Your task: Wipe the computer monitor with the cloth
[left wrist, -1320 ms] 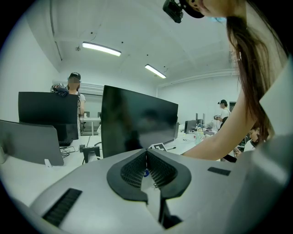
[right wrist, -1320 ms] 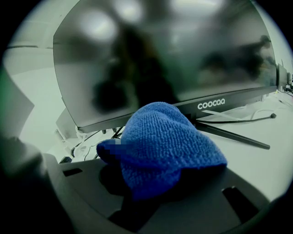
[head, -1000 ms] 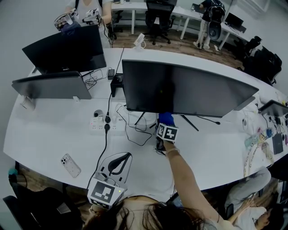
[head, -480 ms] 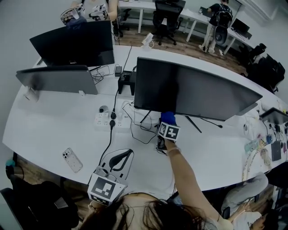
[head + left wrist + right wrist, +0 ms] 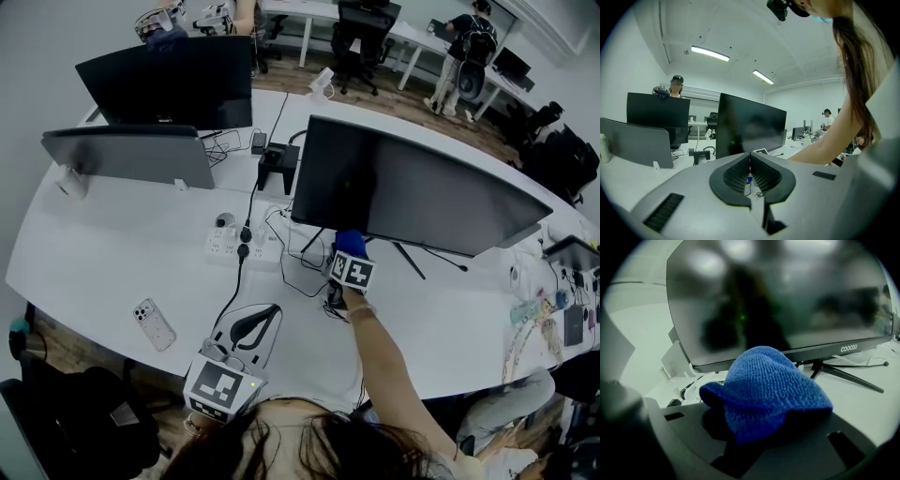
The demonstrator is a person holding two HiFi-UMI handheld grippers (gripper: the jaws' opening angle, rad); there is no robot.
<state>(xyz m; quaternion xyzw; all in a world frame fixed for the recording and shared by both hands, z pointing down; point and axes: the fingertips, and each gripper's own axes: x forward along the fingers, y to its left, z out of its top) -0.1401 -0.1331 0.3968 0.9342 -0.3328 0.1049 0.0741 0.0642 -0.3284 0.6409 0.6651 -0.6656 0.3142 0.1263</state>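
Three screens are standing on the curved white tabletop. The largest, the computer monitor, is sitting right of centre, its dark screen facing the near edge. The left hand-held gripper is hovering at the near edge, jaws pressed together on nothing. The right hand-held gripper is pinching a blue cloth just beside the monitor's lower left edge. A phone is lying near left.
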